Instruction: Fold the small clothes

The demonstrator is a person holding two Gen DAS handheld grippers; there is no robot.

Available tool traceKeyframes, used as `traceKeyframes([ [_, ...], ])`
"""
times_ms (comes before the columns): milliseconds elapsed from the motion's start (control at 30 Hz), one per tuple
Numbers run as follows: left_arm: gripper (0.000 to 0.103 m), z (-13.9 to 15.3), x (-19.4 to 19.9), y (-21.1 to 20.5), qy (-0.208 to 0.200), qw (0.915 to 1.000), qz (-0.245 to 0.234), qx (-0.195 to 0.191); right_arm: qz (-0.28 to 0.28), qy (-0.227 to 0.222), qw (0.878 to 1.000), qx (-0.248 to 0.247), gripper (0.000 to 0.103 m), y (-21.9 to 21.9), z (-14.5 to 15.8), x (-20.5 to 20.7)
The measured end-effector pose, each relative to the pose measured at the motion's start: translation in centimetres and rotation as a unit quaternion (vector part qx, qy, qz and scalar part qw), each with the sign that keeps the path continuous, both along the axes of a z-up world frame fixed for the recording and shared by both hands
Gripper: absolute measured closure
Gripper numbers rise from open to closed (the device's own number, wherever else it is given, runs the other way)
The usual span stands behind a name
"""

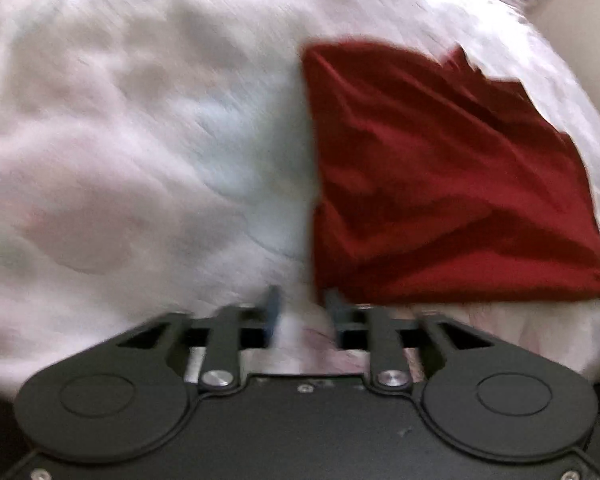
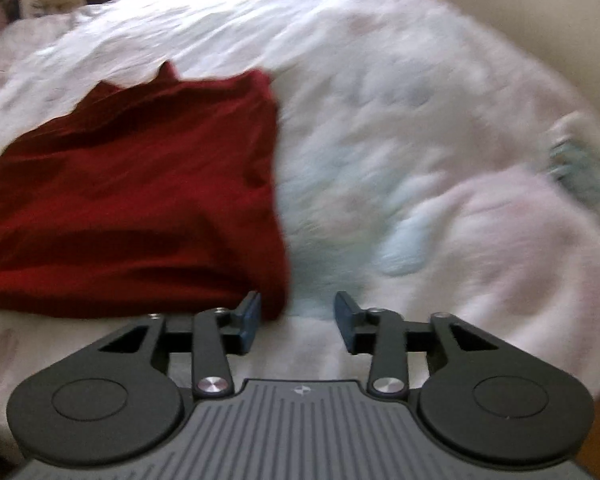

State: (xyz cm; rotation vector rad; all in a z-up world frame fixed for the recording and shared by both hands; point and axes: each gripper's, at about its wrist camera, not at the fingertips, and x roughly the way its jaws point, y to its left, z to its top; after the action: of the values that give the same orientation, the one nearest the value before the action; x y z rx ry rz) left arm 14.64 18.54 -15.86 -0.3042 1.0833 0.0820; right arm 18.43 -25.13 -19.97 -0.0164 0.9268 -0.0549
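Left wrist view: left tool (image 1: 300, 308) sits low over the bed (image 1: 140, 140), jaws apart with a modest gap, nothing between them. Red garment (image 1: 440, 184) lies flat on the pale quilted bedcover, ahead and to the right of the tool. Its near left corner is just beside the right-hand finger; contact can't be confirmed, frame is motion-blurred. Garment reads as a rough rectangle with clean left and near edges and a ragged far edge with a small peak sticking up. Surface has several creases.

Right wrist view: right tool (image 2: 296, 316) also open, wider gap, holding nothing. Same red garment (image 2: 132, 200) sits ahead and to the left, its near right corner just beside the left-hand finger, possibly overlapping it. Rest of the bed (image 2: 420, 120) to the right is bare cover. Some bundled fabric and clutter at the far left edge of the bed, too blurred to identify.

Progress, my read: garment looks doubled over at least once, thick rounded near edge suggests a fold line there. Both tools are empty, one flanking each near corner. Probably left: one more fold to compact it, or tidying the uneven far edge. Whether other clothes are waiting can't be told from these views.
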Motion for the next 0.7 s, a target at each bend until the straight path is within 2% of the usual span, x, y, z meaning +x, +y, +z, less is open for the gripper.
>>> traceKeyframes([
  [67, 0.065, 2.6, -1.0, 0.4, -0.030, 0.9991, 0.023, 0.018, -0.039, -0.042, 0.997, -0.053, 0.060, 0.8, 1.5, -1.5],
  [100, 0.064, 3.5, -1.3, 0.5, -0.048, 0.9983, 0.030, 0.018, -0.050, -0.061, 0.995, -0.061, 0.063, 1.1, 1.9, -2.0],
  [167, 0.061, 4.8, -1.8, -0.6, -0.099, 0.9942, 0.036, 0.017, -0.038, -0.090, 0.995, -0.025, 0.080, 2.0, 2.4, -2.5],
  [233, 0.057, 5.2, -1.5, -3.1, -0.140, 0.9894, 0.023, 0.031, 0.005, -0.092, 0.996, 0.021, 0.083, 3.7, 2.3, -2.0],
  [300, 0.056, 4.5, -0.4, -6.1, -0.140, 0.9898, -0.006, 0.025, 0.060, -0.092, 0.992, 0.053, 0.085, 6.8, 1.7, -1.6],
  [400, 0.055, 2.0, 1.3, -10.9, -0.122, 0.9905, -0.062, -0.011, 0.126, -0.090, 0.984, 0.088, 0.085, 11.4, 0.7, -1.0],
  [433, 0.055, 1.2, 1.6, -12.1, -0.113, 0.9902, -0.080, -0.012, 0.143, -0.089, 0.981, 0.097, 0.085, 12.7, 0.2, -0.8],
  [500, 0.055, -0.3, 2.2, -14.3, -0.103, 0.9885, -0.110, 0.013, 0.167, -0.077, 0.979, 0.092, 0.086, 15.1, -0.7, -0.2],
  [600, 0.052, -1.9, 3.1, -14.7, -0.088, 0.9857, -0.118, 0.082, 0.158, -0.056, 0.985, 0.047, 0.086, 16.0, -1.9, 0.6],
  [700, 0.052, -2.1, 2.9, -11.6, -0.077, 0.9917, -0.081, 0.064, 0.112, -0.056, 0.992, 0.014, 0.089, 12.9, -2.1, 1.3],
])
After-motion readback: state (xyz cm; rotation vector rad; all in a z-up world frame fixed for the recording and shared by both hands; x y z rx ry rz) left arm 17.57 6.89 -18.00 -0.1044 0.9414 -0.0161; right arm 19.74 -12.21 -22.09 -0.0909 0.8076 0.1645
